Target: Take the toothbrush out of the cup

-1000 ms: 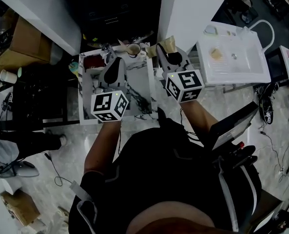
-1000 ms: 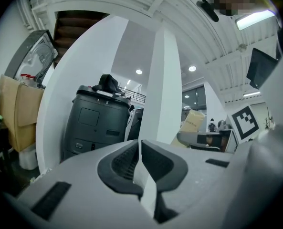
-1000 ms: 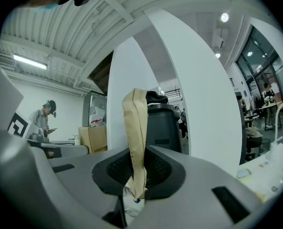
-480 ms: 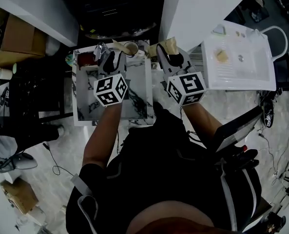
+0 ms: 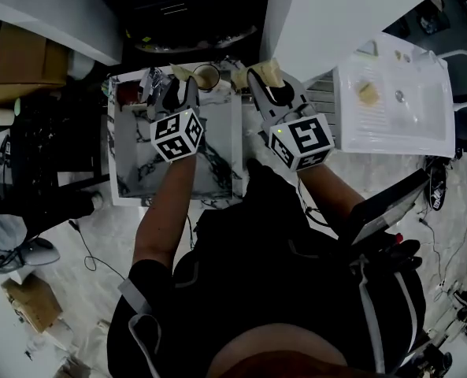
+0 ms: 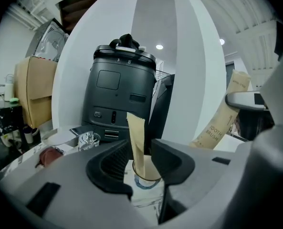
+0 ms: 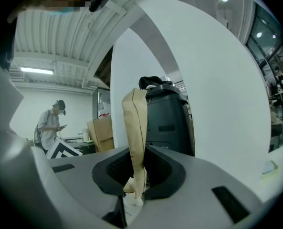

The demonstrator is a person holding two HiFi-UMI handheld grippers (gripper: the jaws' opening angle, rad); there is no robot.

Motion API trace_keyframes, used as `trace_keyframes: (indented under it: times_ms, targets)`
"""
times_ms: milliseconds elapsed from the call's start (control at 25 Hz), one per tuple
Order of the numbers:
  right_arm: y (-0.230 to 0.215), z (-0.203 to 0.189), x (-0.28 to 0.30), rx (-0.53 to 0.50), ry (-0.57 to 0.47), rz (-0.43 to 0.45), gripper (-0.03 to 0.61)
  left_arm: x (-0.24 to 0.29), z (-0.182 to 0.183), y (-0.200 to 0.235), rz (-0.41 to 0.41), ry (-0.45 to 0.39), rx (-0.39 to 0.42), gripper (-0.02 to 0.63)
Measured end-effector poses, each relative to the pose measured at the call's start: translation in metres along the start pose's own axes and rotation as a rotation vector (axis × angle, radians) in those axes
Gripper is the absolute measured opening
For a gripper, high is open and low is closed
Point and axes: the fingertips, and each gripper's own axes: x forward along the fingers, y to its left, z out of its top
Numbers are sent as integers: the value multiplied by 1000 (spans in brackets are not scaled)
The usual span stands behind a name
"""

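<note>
Straight ahead, faces a tall black appliance (image 6: 122,92) behind the marble-patterned tabletop (image 5: 217,172), with a broad white column (image 5: 312,14) to its right, closing off the far side. Finds small clutter along the tabletop's far edge: a clear glass piece (image 6: 89,139), a dull red thing (image 6: 48,155) near the left corner, and the cup (image 6: 152,173), with a kraft-paper toothbrush packet (image 6: 136,140) standing in it, top leaning left. Has just been opening the left gripper (image 6: 141,151); released now, jaws wide, with cup and standing packet showing in the gap between them and neither pad pressing on either. Clenches the right gripper (image 7: 138,168) on a second paper packet (image 7: 135,128) — upright, out of the cup, printed TOOTH BRUSH, showing just right of the cup in the left gripper view. Has open marble surface from the grippers back to the near edge. Meets a cardboard box (image 5: 20,57) and a dark cluttered bench (image 5: 36,148) off the left edge, a white sink unit (image 5: 406,124) off the right, apart from the tabletop. Catches a person (image 7: 49,123) far off at the left of the right gripper view.
</note>
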Motion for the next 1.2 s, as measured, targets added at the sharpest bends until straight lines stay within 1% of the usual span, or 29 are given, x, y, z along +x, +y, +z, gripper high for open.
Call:
trace_keyframes:
  times_ms: [120,280,320,400,480,600,760,960,1200]
  targets:
    - [-4,-12,5,16,15,4,57,12,-4,2,1,-2,13,138]
    - [-2,-23,8,23,23,16,57,23,-7,6,-13,-9,-27,135]
    - [-1,-25,7,25,25,17,57,25,-7,6,-17,-9,-31,127]
    - [-2,-29,7,28,28,16,57,28,-10,7,-20,-3,-29,84]
    - [-4,-31,5,27,25,4,57,31,-13,7,-25,4,-30,56]
    - [-7,-30,2,28,24,-15,57,33,-9,2,-41,2,-24,37]
    - [-2,-19,-4,35,12,-24,57,20,11,-8,-70,-52,16,32]
    - [6,3,-15,26,-6,-61,57,-5,49,-18,-112,-134,24,32]
    - [24,28,-32,12,-34,-91,57,-54,92,-31,-163,-239,21,32]
